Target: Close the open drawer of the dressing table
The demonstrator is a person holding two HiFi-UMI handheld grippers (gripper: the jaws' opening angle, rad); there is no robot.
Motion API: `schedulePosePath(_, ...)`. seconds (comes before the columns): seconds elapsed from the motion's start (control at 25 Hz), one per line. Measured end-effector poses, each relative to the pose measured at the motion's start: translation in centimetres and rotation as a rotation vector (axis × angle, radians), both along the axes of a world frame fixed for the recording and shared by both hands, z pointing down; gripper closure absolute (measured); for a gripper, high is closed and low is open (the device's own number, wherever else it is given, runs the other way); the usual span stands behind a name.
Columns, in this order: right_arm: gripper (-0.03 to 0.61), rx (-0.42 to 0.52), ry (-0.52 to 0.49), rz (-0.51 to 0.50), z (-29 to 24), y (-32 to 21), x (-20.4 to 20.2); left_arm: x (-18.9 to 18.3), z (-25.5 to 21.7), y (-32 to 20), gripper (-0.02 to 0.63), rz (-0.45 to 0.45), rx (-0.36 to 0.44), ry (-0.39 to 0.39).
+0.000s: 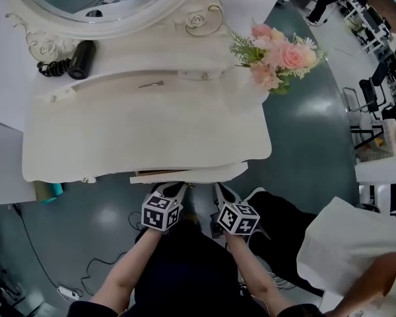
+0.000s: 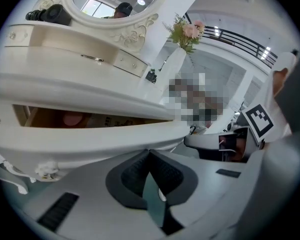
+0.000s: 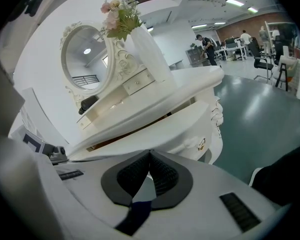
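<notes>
Hovering at lower centre, the left gripper has its jaws pressed together on nothing, just beside the drawer jutting slightly from the dressing table; the right gripper looks likewise. Uneven pushing could skew and jam it

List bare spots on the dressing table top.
The wide white tabletop is bare from the raised back shelf to its front edge. Crowded: black hair dryer at the shelf's left, small metal clip mid-shelf, pink flower bouquet at the right rear corner, and left gripper and right gripper, jaws shut, by the open drawer.
</notes>
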State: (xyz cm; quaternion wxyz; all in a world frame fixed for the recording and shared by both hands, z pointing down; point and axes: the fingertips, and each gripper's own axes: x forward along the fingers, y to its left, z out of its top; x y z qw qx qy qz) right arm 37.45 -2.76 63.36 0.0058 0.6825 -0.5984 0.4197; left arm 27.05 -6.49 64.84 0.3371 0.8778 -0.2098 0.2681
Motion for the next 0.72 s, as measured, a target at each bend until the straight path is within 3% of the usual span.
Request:
schedulePosePath(0.32,0.557,0.012,0.008,0.032,0.0,-2.0,0.5,0.5,0.0,-2.0,0.615,0.008,0.016,0.003)
schedulePosePath(0.72,0.558,0.041,0.040,0.105,0.0,-4.3,1.2,1.1,0.0,-4.5,0.615,-0.057,0.058,0.009)
